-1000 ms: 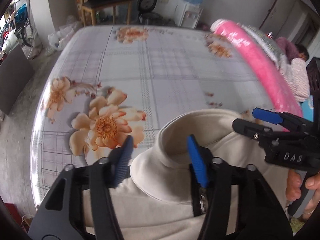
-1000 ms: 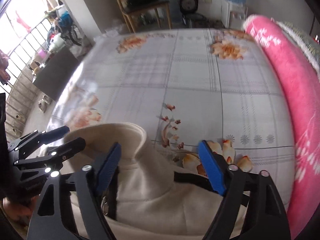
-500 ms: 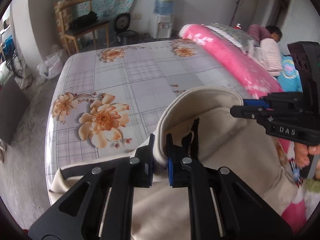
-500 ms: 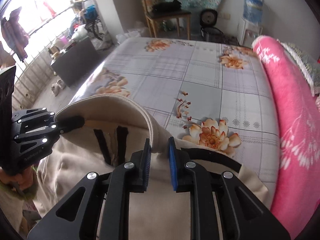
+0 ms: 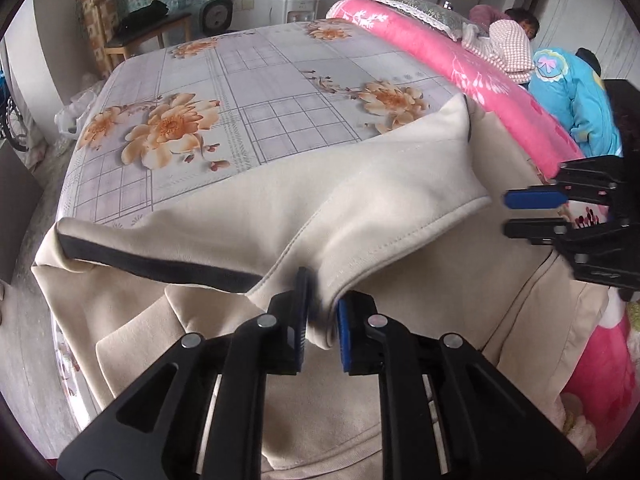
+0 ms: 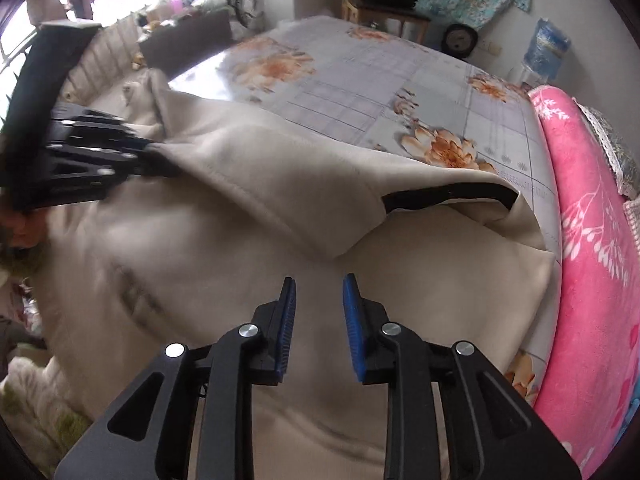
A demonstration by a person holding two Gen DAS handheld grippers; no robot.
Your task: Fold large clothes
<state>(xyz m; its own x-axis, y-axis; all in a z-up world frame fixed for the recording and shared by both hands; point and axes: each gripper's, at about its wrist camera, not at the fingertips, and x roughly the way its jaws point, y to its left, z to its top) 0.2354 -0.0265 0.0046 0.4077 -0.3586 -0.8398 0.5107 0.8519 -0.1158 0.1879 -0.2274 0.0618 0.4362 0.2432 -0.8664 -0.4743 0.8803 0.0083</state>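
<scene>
The left gripper [image 5: 322, 312] covers the fold of the cream garment [image 5: 360, 200] between its pads; the fabric's extent there is hidden. In the right wrist view, the left gripper [image 6: 160, 168] at centre left is motion-blurred, and its tips sink into cloth. The hand [image 6: 24, 228] behind it is blurred and cut by the left edge. Dark markings [image 6: 132, 292] on the garment are smeared, illegible. The person [image 5: 516, 36] at upper right of the left wrist view is partly hidden behind the pink blanket [image 5: 480, 80].

Cream hooded garment [image 5: 360, 208] with dark trim lies spread across the floral bed.
</scene>
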